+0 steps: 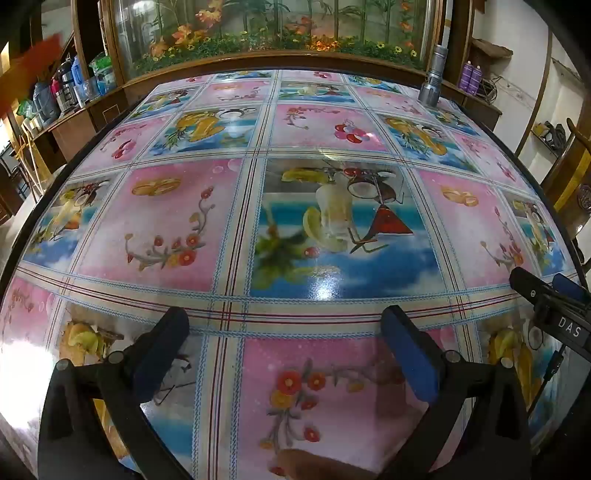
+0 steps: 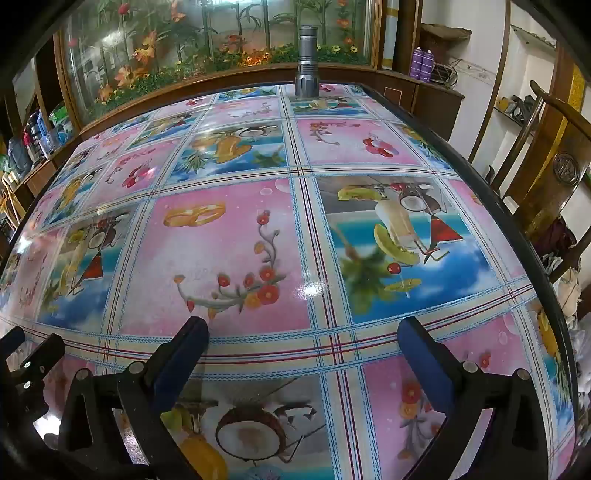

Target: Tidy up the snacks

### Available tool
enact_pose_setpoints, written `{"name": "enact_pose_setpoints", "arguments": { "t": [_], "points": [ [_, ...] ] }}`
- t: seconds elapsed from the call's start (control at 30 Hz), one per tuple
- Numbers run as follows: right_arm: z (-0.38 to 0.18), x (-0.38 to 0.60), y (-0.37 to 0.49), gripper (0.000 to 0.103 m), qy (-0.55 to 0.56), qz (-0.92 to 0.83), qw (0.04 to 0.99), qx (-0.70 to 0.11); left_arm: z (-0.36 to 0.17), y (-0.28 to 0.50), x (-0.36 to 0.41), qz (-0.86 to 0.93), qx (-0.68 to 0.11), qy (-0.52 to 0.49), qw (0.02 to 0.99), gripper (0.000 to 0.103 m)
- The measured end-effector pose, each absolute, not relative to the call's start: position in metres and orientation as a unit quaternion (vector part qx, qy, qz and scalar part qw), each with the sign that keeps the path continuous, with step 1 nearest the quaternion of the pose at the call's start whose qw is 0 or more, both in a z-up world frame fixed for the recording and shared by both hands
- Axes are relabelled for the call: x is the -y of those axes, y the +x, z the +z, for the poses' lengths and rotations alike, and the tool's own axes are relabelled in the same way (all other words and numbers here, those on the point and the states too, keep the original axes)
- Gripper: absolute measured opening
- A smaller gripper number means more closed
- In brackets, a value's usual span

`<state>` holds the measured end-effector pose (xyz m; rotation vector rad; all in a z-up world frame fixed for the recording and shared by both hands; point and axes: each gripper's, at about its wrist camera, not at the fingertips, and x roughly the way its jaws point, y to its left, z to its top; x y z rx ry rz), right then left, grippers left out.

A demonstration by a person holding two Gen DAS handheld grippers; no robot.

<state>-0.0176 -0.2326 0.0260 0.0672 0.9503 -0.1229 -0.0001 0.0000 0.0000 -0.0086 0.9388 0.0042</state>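
Left gripper (image 1: pixel 284 325) tilted down over tabletop (image 1: pixel 332 122), jaws spread wide, nothing between them, only glossy printed cloth with pink flower squares and blue fruit-drink squares. Blue pads (image 1: pixel 410 362) on inner faces of black fingers, clear of the surface as far as visible. Right gripper (image 2: pixel 303 336) same pose, jaws spread wide, empty gap over a plaid stripe crossing. Just right of left jaws, at frame edge, part of the other gripper visible in left wrist view; just left of right jaws, black finger tips of the other one in right wrist view.

Snacks: none visible on cloth ahead of either pair of jaws; location cannot be told from these views.

Far ahead of left jaws and to the right, at far edge of tabletop, upright grey metal flashlight (image 1: pixel 432 79), head down on the cloth. Same flashlight (image 2: pixel 307 66) straight ahead of right jaws, far off. Beyond it, glass cabinet (image 1: pixel 280 33) with artificial flowers and bamboo behind the pane. Far ahead-left of left jaws, wooden shelf with flasks and bottles (image 1: pixel 62 88). Ahead-right of right jaws, two purple spray cans (image 2: pixel 423 64) on a side ledge; wooden chair (image 2: pixel 554 158) off right edge of tabletop.
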Motion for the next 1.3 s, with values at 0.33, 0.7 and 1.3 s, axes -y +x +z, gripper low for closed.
{"name": "enact_pose_setpoints", "arguments": {
  "t": [0.33, 0.7, 1.3],
  "points": [
    [0.0259, 0.2324, -0.0177, 0.103, 0.033, -0.059, 0.887, -0.457, 0.0, 0.0, 0.0, 0.002, -0.453, -0.004, 0.891, 0.103],
    [0.0259, 0.2322, -0.0177, 0.103, 0.033, -0.059, 0.887, -0.457, 0.0, 0.0, 0.0, 0.002, -0.453, -0.004, 0.891, 0.103],
    [0.0257, 0.2323, -0.0184, 0.103, 0.033, -0.059, 0.887, -0.457, 0.0019, -0.0024, -0.0023, 0.0, -0.454, -0.003, 0.891, 0.103]
  ]
}}
